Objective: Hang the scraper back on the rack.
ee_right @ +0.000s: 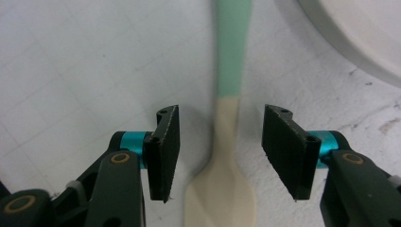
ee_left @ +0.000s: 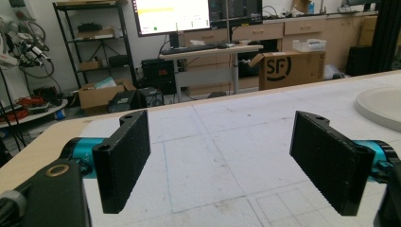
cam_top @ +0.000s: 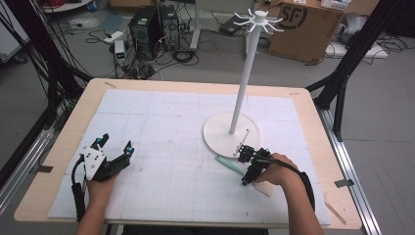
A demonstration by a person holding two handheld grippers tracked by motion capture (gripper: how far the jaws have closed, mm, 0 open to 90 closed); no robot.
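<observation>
Your right gripper (ee_right: pixel 220 142) straddles the spatula (ee_right: pixel 227 156), jaws spread, not touching; your left gripper (ee_left: pixel 220 161) gapes empty over the table (ee_left: pixel 213 146); the box (ee_left: pixel 288 68) reads "SF"

This is a lab or research workroom, not a home. Past the table's (cam_top: pixel 58 147) far edge, computer towers (cam_top: pixel 154 27) stand on a bare grey floor among loose cables (cam_top: pixel 183 54) and a power strip (cam_top: pixel 113 36). A cardboard box (cam_top: pixel 303 29) sits beyond the far right corner. Black frame struts (cam_top: pixel 350 58) and metal rails (cam_top: pixel 19 171) flank the table. The left gripper view shows a monitor (ee_left: pixel 171 15) and keyboard (ee_left: pixel 196 47) on a desk (ee_left: pixel 210 53), a metal shelf (ee_left: pixel 92 42) of gear, a row of wooden cabinets (ee_left: pixel 283 30), and another open box (ee_left: pixel 101 94) on the floor.
</observation>
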